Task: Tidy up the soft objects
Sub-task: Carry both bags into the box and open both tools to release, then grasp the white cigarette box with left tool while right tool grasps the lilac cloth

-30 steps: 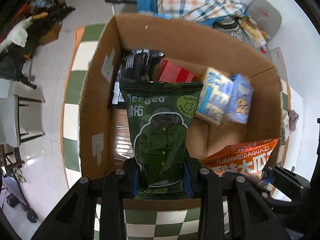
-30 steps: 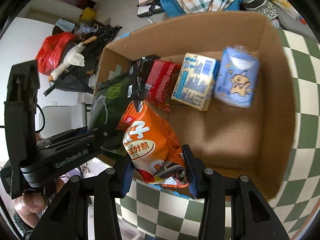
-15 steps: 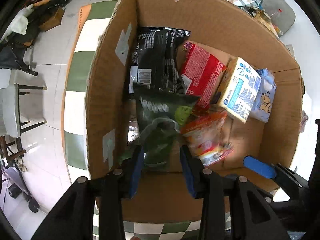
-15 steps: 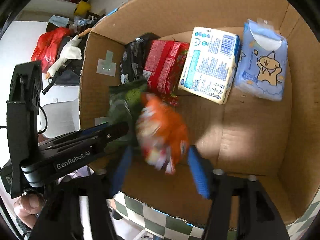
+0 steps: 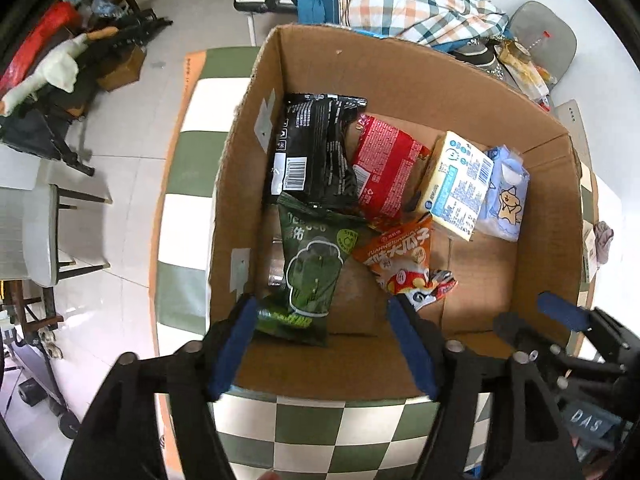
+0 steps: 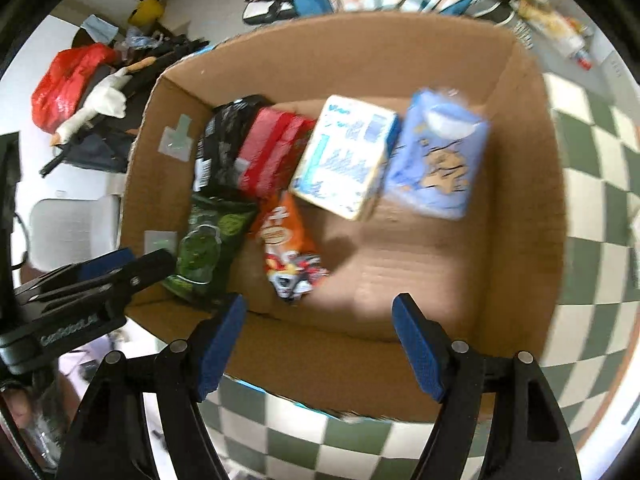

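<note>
Box (image 5: 400, 80) holding six soft packs, green bag (image 5: 312, 268) lying lengthwise near its left wall, orange bag (image 5: 404, 258) just beside, left tongs (image 5: 320, 344) and right tongs (image 6: 320, 344) both spread wide, gripping nothing.

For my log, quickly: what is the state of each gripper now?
Left gripper: open, holding nothing; the green bag lies in the box.
Right gripper: open, holding nothing.

cardboard box (image 6: 536, 184), snack packets, right tool (image 6: 320, 312) open
</note>
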Tool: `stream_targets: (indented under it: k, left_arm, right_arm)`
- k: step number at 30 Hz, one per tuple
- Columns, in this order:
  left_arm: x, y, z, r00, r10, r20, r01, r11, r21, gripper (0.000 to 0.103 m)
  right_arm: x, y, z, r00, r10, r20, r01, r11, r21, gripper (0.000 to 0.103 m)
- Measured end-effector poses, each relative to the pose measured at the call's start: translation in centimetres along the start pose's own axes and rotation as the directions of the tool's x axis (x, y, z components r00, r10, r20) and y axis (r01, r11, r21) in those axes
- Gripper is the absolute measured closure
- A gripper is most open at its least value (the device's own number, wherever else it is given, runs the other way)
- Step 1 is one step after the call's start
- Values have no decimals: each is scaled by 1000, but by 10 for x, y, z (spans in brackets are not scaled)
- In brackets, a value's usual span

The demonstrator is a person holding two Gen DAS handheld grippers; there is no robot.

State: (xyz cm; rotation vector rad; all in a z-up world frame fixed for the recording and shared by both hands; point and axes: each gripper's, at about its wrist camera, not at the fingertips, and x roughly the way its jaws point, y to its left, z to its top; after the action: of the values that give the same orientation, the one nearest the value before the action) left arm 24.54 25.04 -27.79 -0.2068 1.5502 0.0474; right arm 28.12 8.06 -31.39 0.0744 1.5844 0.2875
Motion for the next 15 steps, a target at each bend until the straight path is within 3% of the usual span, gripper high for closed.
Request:
stream_targets:
  k: [3, 5, 8, 15]
  left_arm:
    - [-5, -4, -8, 999, 25, 29, -25, 1000, -2, 7]
    - [-12, -6, -14, 997, 51, 55, -50, 999, -3, 5]
    - [-20, -10, -20, 995, 55, 81, -54, 998, -12, 3]
    - [-53, -17, -40, 979, 87, 185, -81, 996, -37, 2]
  right_arm:
    - [-12, -6, -7, 998, -56, 32, 57, 998, -7, 20]
    - [-21, -8, -12, 993, -100, 56, 101, 995, -12, 6]
    - [-35, -8, -21, 985, -144, 94, 146, 989, -22, 0]
    - [-71, -11, -45, 966, -184, 182, 187, 982, 0, 0]
